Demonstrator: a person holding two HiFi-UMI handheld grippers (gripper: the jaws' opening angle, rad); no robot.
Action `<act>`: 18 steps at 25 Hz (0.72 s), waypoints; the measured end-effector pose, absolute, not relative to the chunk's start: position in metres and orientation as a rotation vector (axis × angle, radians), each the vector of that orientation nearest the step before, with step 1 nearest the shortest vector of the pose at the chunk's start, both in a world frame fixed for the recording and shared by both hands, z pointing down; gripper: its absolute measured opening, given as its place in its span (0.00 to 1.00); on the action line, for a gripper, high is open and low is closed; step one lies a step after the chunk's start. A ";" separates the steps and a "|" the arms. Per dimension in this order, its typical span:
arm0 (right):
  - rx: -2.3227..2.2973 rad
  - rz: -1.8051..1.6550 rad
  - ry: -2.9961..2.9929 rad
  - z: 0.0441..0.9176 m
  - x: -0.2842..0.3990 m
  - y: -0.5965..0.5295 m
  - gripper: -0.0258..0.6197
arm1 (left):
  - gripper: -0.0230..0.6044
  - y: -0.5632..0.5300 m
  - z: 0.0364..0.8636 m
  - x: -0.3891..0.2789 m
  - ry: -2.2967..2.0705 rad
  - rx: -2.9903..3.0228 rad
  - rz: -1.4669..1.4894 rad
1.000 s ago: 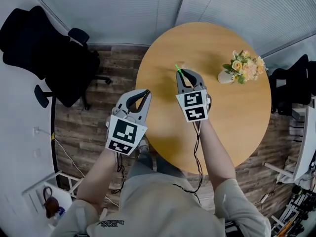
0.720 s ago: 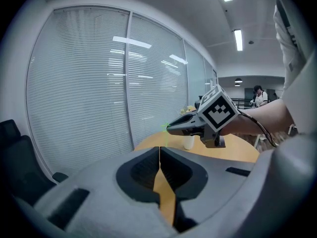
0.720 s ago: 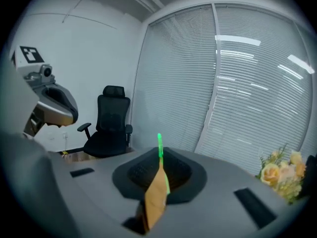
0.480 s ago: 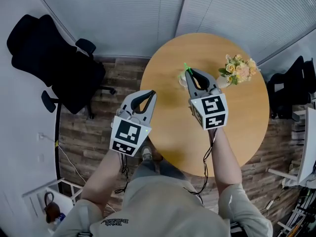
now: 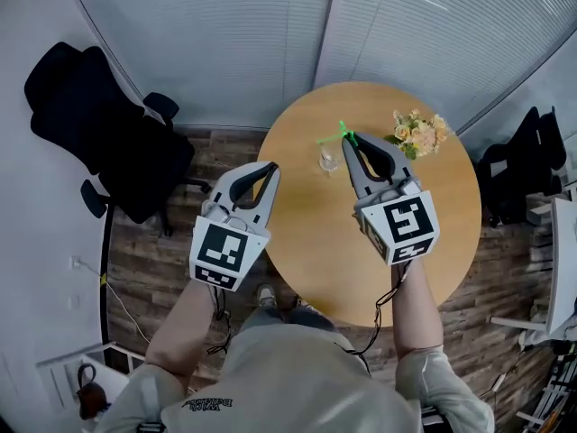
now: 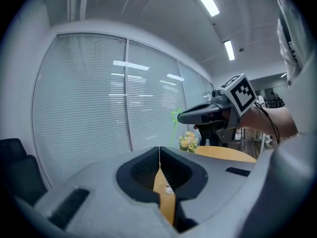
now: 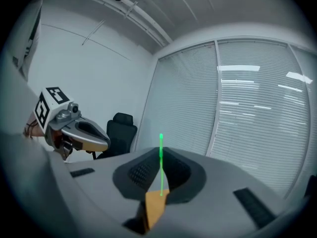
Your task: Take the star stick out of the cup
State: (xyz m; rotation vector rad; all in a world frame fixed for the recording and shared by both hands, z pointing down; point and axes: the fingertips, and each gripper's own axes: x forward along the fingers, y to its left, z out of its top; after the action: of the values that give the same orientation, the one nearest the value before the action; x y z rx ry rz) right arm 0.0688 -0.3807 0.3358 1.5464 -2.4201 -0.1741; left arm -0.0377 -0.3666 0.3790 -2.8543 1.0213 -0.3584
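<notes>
Head view: stick extraction, lift stage.
Jaws of the right gripper clamp the thin green star stick, apparently clear above the clear glass cup on the round wooden tabletop; left gripper jaws closed, empty. Next: carry the stick aside.

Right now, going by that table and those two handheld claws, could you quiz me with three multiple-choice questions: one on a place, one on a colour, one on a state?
1. Where do the flowers stand?
A. on a shelf
B. on the round table
C. on a stool

2. What colour is the star stick?
A. red
B. blue
C. green

3. How do the jaws of the right gripper stand?
A. closed on the star stick
B. wide apart, empty
C. closed on nothing

Answers:
1 B: the head view shows them on the wooden top.
2 C: it shows bright green in all three views.
3 A: the right gripper view shows the stick pinched between the shut jaws.
</notes>
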 end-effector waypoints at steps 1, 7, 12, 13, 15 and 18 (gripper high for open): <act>1.543 -0.203 -2.427 0.325 0.067 -0.374 0.10 | 0.07 -0.364 0.373 -0.039 1.020 -2.842 -0.348; 1.510 -0.335 -2.452 0.276 0.064 -0.341 0.10 | 0.07 -0.350 0.341 -0.038 0.989 -2.771 -0.318; 1.606 -0.344 -2.437 0.252 0.076 -0.311 0.10 | 0.07 -0.333 0.317 -0.037 0.956 -2.712 -0.293; 1.621 -0.351 -2.456 0.247 0.076 -0.305 0.10 | 0.07 -0.329 0.312 -0.038 0.952 -2.705 -0.280; 1.652 -0.361 -2.494 0.238 0.076 -0.292 0.10 | 0.07 -0.321 0.304 -0.038 0.953 -2.692 -0.255; 1.668 -0.375 -2.510 0.230 0.078 -0.274 0.10 | 0.07 -0.308 0.291 -0.040 0.970 -2.696 -0.207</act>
State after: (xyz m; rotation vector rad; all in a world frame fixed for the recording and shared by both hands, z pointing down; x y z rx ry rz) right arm 0.0780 -0.2737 0.2298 1.6684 -2.5097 -0.3752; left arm -0.0396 -0.3079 0.2909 -2.6962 0.9700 -0.2073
